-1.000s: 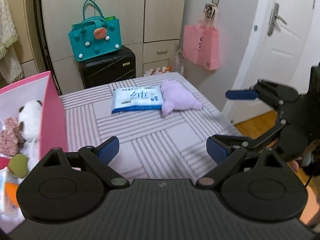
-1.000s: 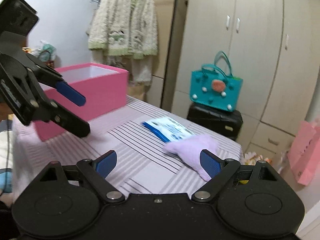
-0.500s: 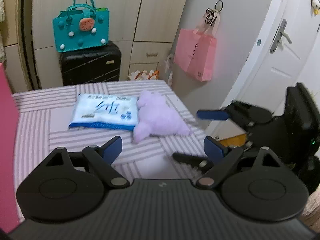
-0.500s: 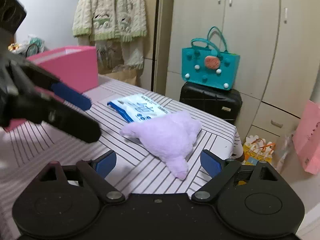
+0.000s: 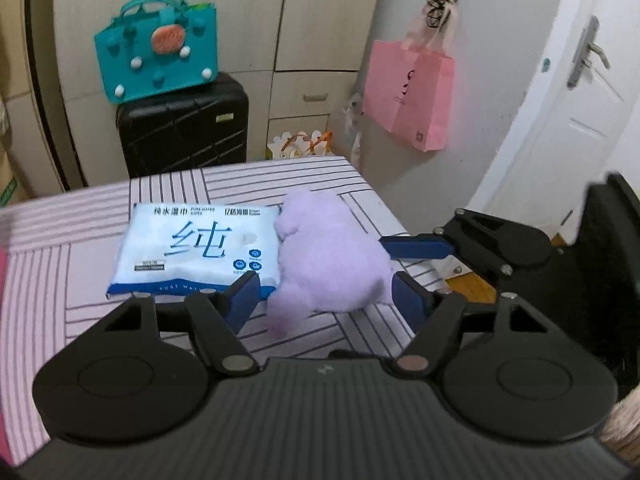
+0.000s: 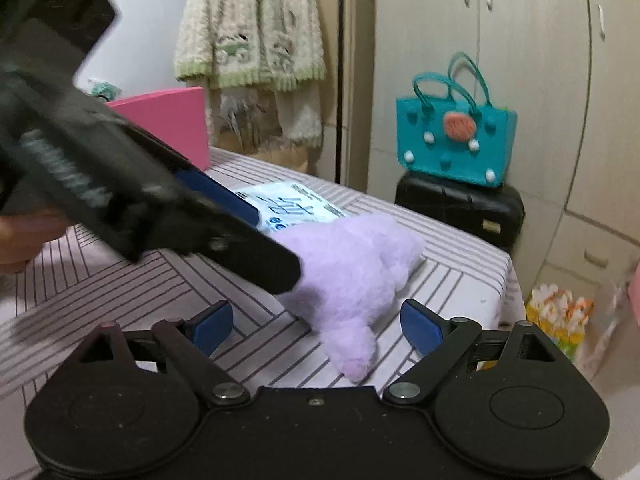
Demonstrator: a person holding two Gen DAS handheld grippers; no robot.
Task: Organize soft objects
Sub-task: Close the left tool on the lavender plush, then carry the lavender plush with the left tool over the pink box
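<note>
A lilac plush toy (image 5: 328, 256) lies on the striped bed beside a blue-and-white pack of wet wipes (image 5: 192, 248). My left gripper (image 5: 326, 302) straddles the plush's near end. Its jaws are closing, and I see neither pad pressing on the plush. From the right, a blue-padded finger (image 5: 416, 247) of my right gripper reaches the plush's side. In the right wrist view the plush (image 6: 352, 272) points its narrow end between the wide-open fingers of my right gripper (image 6: 316, 326). The left gripper (image 6: 272, 240) crosses in from the left, its lower finger against the plush.
A pink box (image 6: 168, 124) stands on the bed at the far left. Beyond the bed's end, a teal bag (image 5: 156, 56) sits on a black suitcase (image 5: 182, 124). A pink paper bag (image 5: 408, 92) hangs on the wall by a white door (image 5: 580, 112).
Both grippers have come forward and down to the plush, which now lies between their fingers. The left jaws have narrowed. The pink box has slid out of the left wrist view.
</note>
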